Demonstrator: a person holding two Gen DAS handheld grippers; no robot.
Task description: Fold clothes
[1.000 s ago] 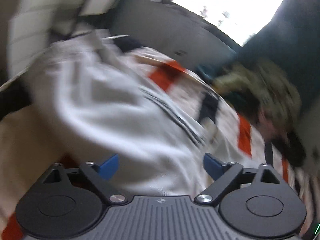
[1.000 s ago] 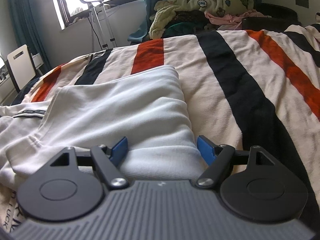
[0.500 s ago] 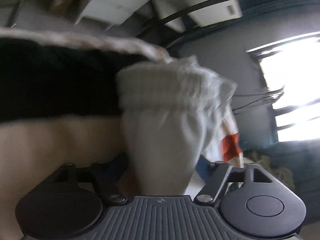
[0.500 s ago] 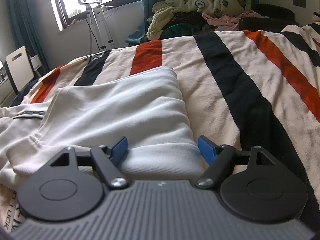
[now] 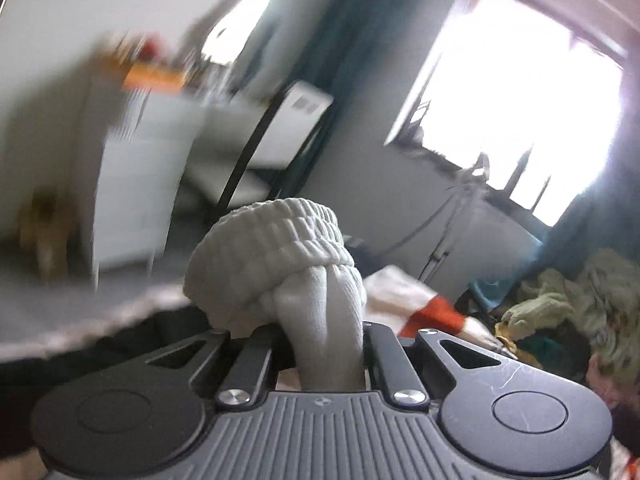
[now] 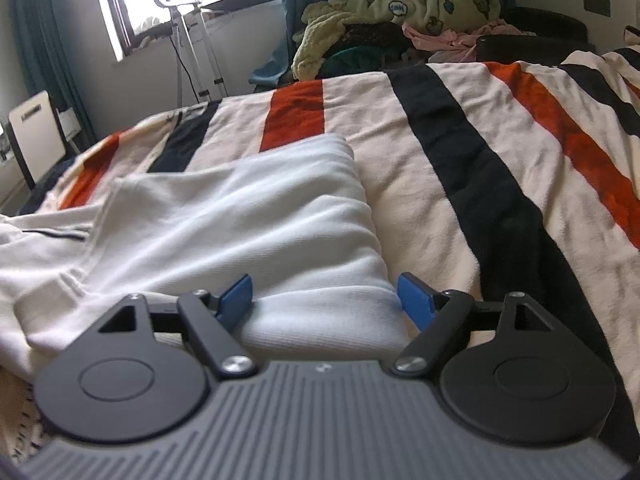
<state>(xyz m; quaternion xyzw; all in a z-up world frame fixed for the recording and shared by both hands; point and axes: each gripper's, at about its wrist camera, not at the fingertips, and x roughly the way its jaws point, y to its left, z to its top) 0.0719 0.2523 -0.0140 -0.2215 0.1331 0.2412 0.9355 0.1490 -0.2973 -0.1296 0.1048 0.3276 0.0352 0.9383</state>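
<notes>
A white garment (image 6: 240, 216) lies partly folded on a bed with a cream, black and orange striped cover (image 6: 480, 152). My right gripper (image 6: 324, 296) is open, its blue pads on either side of the garment's near edge, low over the bed. My left gripper (image 5: 326, 344) is shut on a ribbed white cuff (image 5: 272, 252) of the garment, which bunches up above the jaws and is held raised, facing the room.
A heap of clothes and a pale green blanket (image 6: 400, 4) sits beyond the far end of the bed. A metal stand (image 6: 192, 40) and a window are at the back left. White furniture (image 5: 132, 168) shows blurred in the left wrist view.
My left gripper closed on the white cuff and swung upward with it, from facing the bed to facing the room. My right gripper stayed in place, open.
</notes>
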